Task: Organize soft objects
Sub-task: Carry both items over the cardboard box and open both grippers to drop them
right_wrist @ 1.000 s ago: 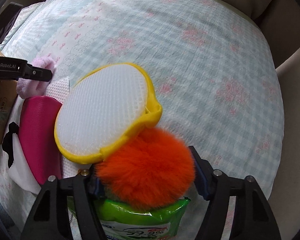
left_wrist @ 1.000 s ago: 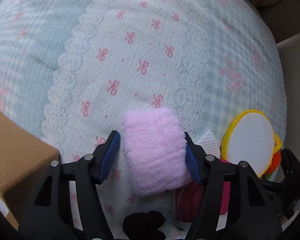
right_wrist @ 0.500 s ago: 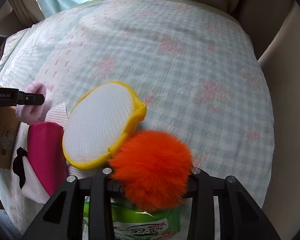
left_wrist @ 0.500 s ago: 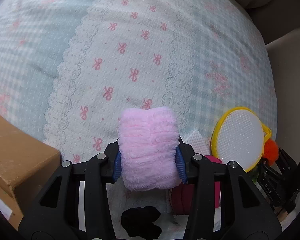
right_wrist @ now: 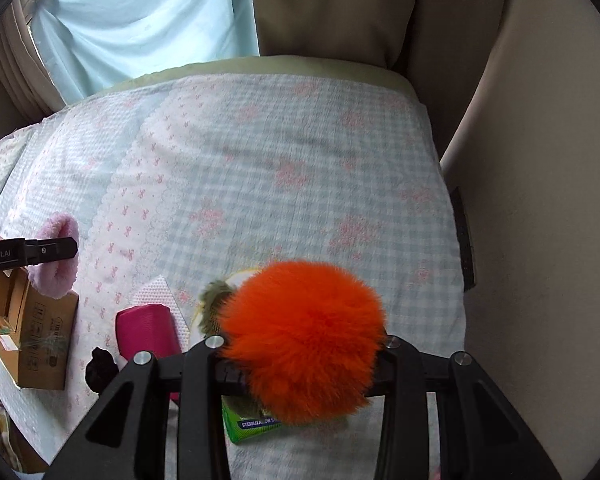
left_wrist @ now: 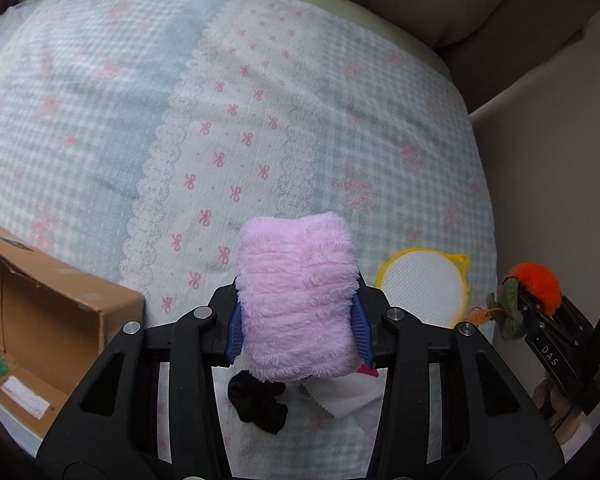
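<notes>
- Above the bed (left_wrist: 260,80), both claws have just closed and come up: the left claw (left_wrist: 296,320) is clenched on the pink fluffy cloth (left_wrist: 296,300), which a second ago sat between wide-apart jaws on the quilt.
- The right claw (right_wrist: 300,354) is clamped on the orange pompom (right_wrist: 304,340), now clear of the yellow-rimmed mesh pad (left_wrist: 422,290) it was lying against.
- Both soft things look secured, so the pick-up seems done and carrying them to a place comes next.
- The open cardboard box (left_wrist: 56,312) at the left looks like the likely bin, though that is a guess.
- Still on the quilt: black scrunchie (left_wrist: 258,402), magenta pouch (right_wrist: 146,330), green wipes pack (right_wrist: 252,422).
- Nothing blocks the path to the box; its raised flap could snag the cloth.
</notes>
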Demonstrator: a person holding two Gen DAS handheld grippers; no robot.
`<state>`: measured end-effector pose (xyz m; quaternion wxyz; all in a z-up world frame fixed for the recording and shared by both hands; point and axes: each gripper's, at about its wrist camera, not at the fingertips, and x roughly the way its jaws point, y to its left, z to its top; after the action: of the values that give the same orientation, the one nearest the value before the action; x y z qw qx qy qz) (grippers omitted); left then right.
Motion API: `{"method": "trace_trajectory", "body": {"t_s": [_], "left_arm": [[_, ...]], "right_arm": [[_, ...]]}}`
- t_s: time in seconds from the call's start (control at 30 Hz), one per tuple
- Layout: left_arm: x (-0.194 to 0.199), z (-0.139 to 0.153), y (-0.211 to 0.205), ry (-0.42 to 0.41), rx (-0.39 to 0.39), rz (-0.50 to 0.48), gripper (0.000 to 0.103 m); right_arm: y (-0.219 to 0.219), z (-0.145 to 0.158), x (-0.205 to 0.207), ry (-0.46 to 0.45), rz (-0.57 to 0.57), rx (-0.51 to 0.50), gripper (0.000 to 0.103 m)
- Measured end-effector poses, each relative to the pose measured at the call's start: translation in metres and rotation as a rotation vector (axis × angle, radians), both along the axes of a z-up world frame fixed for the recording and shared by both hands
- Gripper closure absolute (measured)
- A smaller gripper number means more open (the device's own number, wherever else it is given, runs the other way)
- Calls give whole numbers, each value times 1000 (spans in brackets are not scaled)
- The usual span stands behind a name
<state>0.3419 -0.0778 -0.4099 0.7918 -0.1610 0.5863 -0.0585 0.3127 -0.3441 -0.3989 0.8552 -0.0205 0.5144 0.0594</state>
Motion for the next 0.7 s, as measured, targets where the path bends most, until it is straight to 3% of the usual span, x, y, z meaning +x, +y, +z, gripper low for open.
{"method": "trace_trajectory", "body": {"t_s": [0.4,0.57,0.7], "left_arm": [[-65,129,37,-162,0,-25,63],[-90,168,82,-204,14,-7,63],[-105,183,125,-222,32,13,63]], "right_arm": [[43,131,-65,-103,-54,16,69],[89,170,-85,-125,-51,8,69],[144,188,-98,-141,-11,-16,68]]}}
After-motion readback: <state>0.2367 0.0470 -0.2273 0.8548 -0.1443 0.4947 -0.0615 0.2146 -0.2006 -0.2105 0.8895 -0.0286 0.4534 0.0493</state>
